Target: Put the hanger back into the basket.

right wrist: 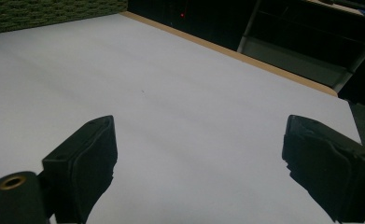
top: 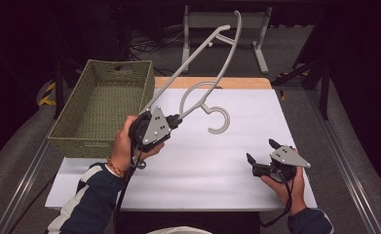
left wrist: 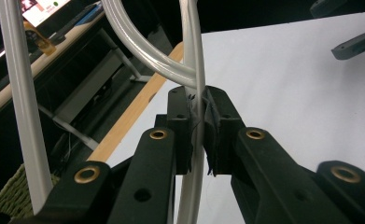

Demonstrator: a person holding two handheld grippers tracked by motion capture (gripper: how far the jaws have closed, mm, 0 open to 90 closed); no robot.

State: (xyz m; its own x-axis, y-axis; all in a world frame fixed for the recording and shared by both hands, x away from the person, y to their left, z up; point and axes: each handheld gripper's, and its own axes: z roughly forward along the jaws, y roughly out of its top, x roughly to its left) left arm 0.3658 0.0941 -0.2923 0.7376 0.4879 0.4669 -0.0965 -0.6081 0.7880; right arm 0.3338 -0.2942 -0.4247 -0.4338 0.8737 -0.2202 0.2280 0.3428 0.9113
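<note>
The left gripper (top: pixel 176 120) clamps 1 arm of a pale grey plastic coat hanger (top: pixel 212 73), held off the white table (top: pixel 202 161), its long axis slanting toward the frame's upper right, beside the green woven basket (top: pixel 100 109) at left. The right gripper (top: pixel 261 153) rests wide and empty at lower right.

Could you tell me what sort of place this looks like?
Probably a lab or recording workspace: a white-covered table stands among dark metal frames and floor cables, with a woven basket and a held hanger.
</note>
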